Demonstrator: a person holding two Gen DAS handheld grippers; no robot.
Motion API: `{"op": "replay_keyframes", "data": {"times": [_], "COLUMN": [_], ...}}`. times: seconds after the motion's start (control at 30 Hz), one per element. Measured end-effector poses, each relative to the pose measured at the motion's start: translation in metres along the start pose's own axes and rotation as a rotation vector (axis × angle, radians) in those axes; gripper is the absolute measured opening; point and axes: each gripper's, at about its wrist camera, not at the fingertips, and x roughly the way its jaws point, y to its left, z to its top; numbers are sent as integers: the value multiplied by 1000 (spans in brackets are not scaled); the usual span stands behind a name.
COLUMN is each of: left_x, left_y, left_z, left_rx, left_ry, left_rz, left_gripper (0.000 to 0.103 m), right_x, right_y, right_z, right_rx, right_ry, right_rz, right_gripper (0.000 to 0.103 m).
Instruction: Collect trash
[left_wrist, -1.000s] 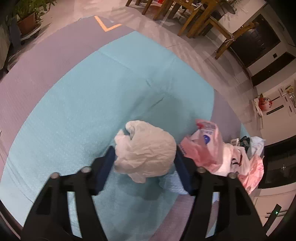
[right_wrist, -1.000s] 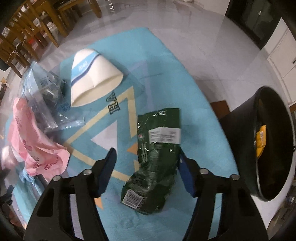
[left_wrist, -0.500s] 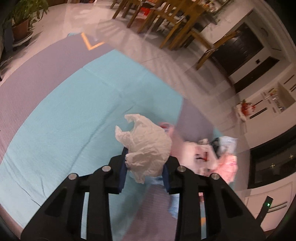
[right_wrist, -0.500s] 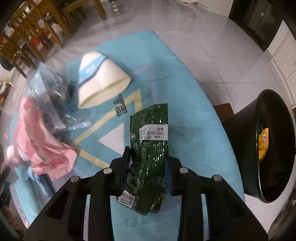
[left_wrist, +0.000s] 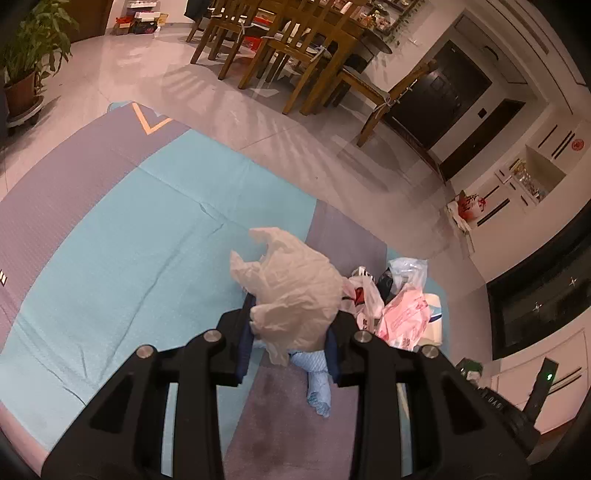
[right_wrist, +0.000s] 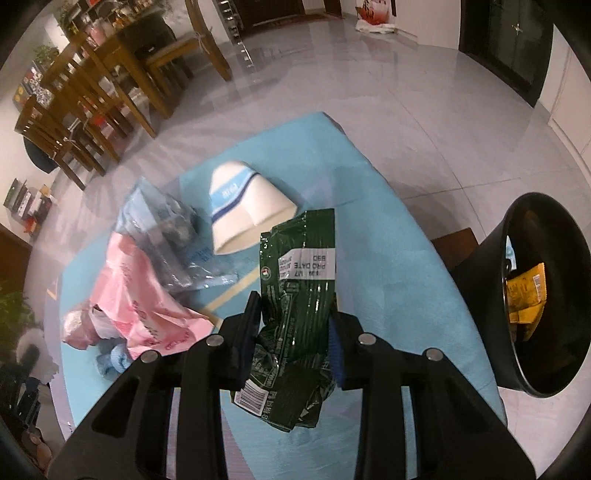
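In the left wrist view my left gripper is shut on a crumpled whitish plastic bag, lifted off the blue mat. In the right wrist view my right gripper is shut on a crumpled dark green foil wrapper with a white label, held above the mat. A black trash bin with yellow packets inside stands on the floor to the right. A white paper cup with blue stripes, a clear plastic bag and a pink plastic bag lie on the mat.
A pile of pink and white bags and a blue cloth lie right of the left gripper. Wooden dining chairs and a table stand beyond the mat. A potted plant is at far left. Cabinets line the right wall.
Both grippers closed from open onto their items, the left on the white bag and the right on the green wrapper. Both then rose, lifting the items off the mat.
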Motion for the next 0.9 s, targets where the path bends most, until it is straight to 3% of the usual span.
{"op": "replay_keyframes", "data": {"times": [0.23, 0.5, 0.9], "left_x": [3, 4, 5], "left_y": [-5, -25, -47], "left_z": [-6, -16, -27], "left_rx": [15, 103, 189], "left_ry": [10, -7, -24], "left_rz": [-26, -21, -63], "left_gripper": [33, 33, 33], "right_x": [-5, -13, -32], "right_y": [7, 4, -11], "right_z": [0, 1, 10], "right_rx": [-26, -28, 22], "right_ry": [-26, -49, -83], "right_rz": [-3, 6, 85], "right_gripper": [33, 33, 33]}}
